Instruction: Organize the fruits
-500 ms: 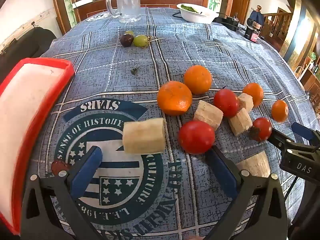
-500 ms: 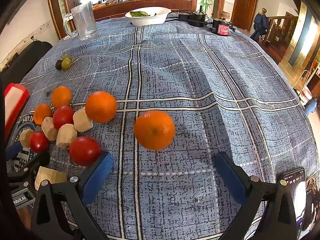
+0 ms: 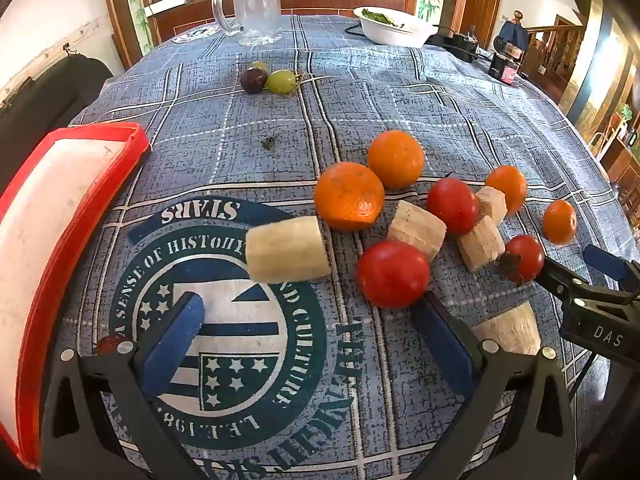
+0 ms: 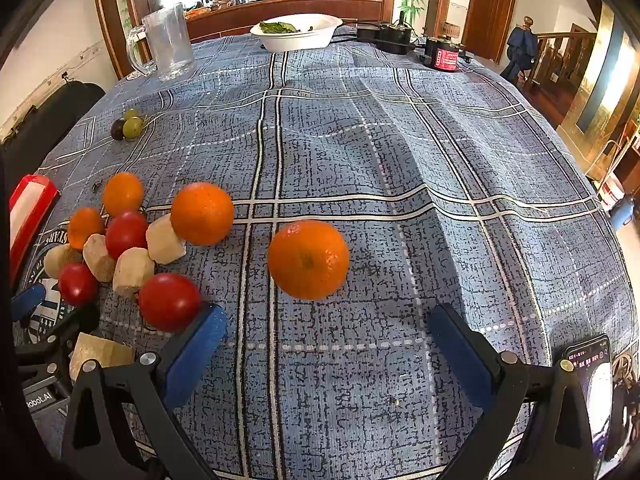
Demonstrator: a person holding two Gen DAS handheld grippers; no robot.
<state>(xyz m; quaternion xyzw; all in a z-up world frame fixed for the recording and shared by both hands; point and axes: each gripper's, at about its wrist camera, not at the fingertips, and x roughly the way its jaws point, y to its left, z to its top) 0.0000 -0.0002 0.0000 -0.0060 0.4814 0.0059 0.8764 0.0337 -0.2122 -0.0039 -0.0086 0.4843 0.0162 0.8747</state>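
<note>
Fruits lie scattered over a blue plaid tablecloth (image 3: 400,92). Farthest left in the left wrist view, a red-rimmed tray (image 3: 60,216) sits at the cloth's edge. The left gripper (image 3: 312,328) hangs low over a printed emblem, jaws wide apart and gripping nothing; a pale banana chunk (image 3: 286,250) lies just ahead between its blue pads. Near the right pad rests a red tomato (image 3: 393,273), with an orange (image 3: 349,196) behind it touching a second orange (image 3: 396,159). Further right comes a cluster of more pale chunks, tomatoes and small oranges, close together. Far back, a dark grape and a green grape (image 3: 282,81) sit side by side before a glass mug (image 3: 256,2). In the right wrist view, the right gripper (image 4: 324,332) also stands spread and empty, a lone orange (image 4: 308,259) just ahead of it, and a white bowl (image 4: 298,32) of greens at the far edge.
</note>
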